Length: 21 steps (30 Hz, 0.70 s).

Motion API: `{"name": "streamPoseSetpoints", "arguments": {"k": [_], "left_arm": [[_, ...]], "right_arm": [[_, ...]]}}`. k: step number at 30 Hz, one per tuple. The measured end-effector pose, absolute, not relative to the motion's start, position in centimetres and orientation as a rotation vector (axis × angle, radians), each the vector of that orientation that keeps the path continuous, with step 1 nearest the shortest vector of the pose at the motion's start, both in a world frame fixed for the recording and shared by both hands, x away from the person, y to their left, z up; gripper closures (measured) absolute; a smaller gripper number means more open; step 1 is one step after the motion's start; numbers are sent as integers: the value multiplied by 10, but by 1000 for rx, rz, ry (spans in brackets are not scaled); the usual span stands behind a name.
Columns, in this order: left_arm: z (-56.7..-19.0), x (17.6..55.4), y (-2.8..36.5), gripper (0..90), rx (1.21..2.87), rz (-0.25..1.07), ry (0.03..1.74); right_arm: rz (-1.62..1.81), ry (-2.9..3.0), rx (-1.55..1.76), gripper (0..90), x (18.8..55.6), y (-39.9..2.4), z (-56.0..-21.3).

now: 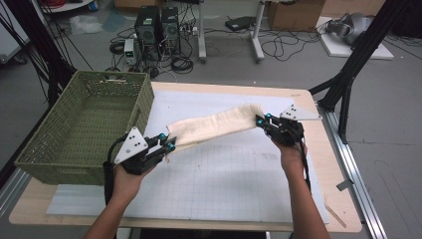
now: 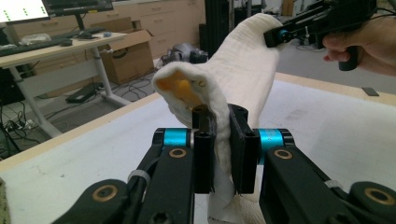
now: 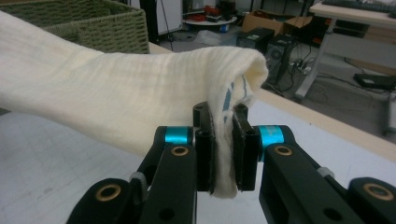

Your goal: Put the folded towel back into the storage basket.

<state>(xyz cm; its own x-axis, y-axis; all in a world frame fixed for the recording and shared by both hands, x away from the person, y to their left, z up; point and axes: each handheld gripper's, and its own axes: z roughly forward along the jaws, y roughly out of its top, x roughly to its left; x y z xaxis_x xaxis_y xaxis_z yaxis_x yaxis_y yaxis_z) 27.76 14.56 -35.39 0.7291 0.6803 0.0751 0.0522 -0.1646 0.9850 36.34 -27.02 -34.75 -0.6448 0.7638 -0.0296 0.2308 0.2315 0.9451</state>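
Left gripper [image 1: 168,143] pinching one end of cream cloth [image 1: 214,125]; right gripper [image 1: 262,120] pinching the other end. Cloth stretched between them, green basket [image 1: 84,127] just beside left gripper.

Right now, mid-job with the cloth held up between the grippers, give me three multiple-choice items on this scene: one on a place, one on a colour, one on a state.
1. Where does the green woven basket stand?
A. At the table's left edge
B. At the table's right edge
C. On the floor

2. What colour is the long folded cloth?
A. Dark blue
B. Cream
C. Red

3. How is the cloth held?
A. Lying flat, untouched
B. Pinched by the left gripper alone
C. Pinched at one end by each gripper, left and right gripper

Answers:
1 A: the high view shows the basket on the table's left side, beside the left hand.
2 B: the fabric reads pale cream in all three views.
3 C: each gripper view shows its black jaws closed on cloth, and the cloth spans above the white gridded mat.
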Motion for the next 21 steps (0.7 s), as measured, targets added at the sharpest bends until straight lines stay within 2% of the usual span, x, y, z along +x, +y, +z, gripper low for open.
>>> {"name": "streamPoseSetpoints", "arguments": {"k": [21], "left_arm": [[-329, 271, 181, 816, 1618, 722, 660]], "right_arm": [[1424, 2031, 841, 814, 415, -206, -313]]}}
